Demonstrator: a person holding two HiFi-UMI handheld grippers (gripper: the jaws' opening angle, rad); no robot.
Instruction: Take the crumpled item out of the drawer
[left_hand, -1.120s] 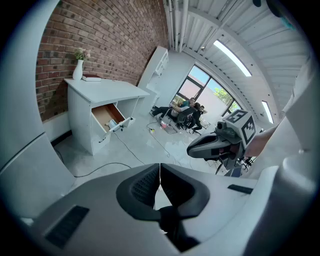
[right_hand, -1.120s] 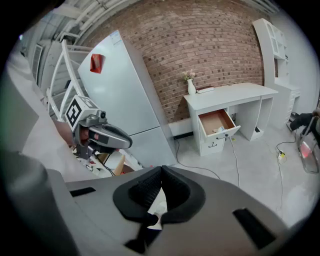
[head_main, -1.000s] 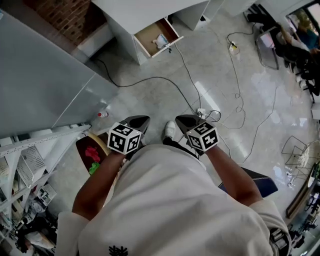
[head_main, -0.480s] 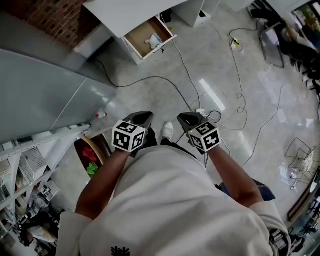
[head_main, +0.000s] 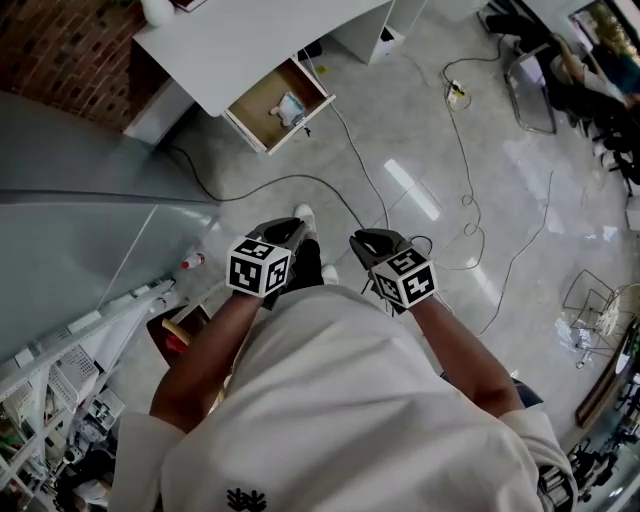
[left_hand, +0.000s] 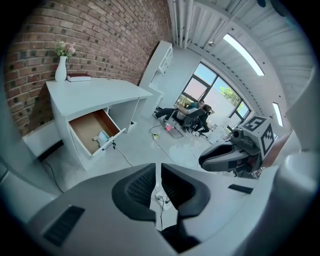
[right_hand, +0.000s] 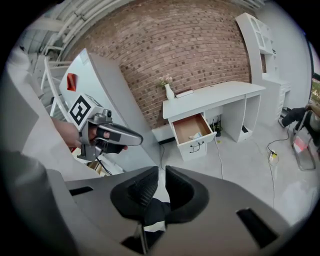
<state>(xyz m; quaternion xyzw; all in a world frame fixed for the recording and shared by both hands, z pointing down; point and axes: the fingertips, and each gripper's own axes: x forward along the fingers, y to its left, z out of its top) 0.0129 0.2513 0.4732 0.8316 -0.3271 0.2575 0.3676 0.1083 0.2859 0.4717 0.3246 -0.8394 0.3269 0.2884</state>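
A white desk stands against a brick wall, and its wooden drawer is pulled open. Inside the drawer lies a pale crumpled item, also visible as the crumpled item and the crumpled item from both gripper views. My left gripper and right gripper are held side by side at waist height, well short of the drawer. Both sets of jaws are shut with nothing between them. In its own view the left gripper points at the floor beyond the drawer; the right gripper faces the drawer.
Black cables and a power strip lie on the glossy floor between me and the desk. A large grey panel stands on the left, with a bin and a small bottle beside it. Chairs and seated people fill the far right.
The view has shifted toward the desk: the open drawer now sits lower and further left in the head view and looks nearer. Both grippers stay shut in front of me.
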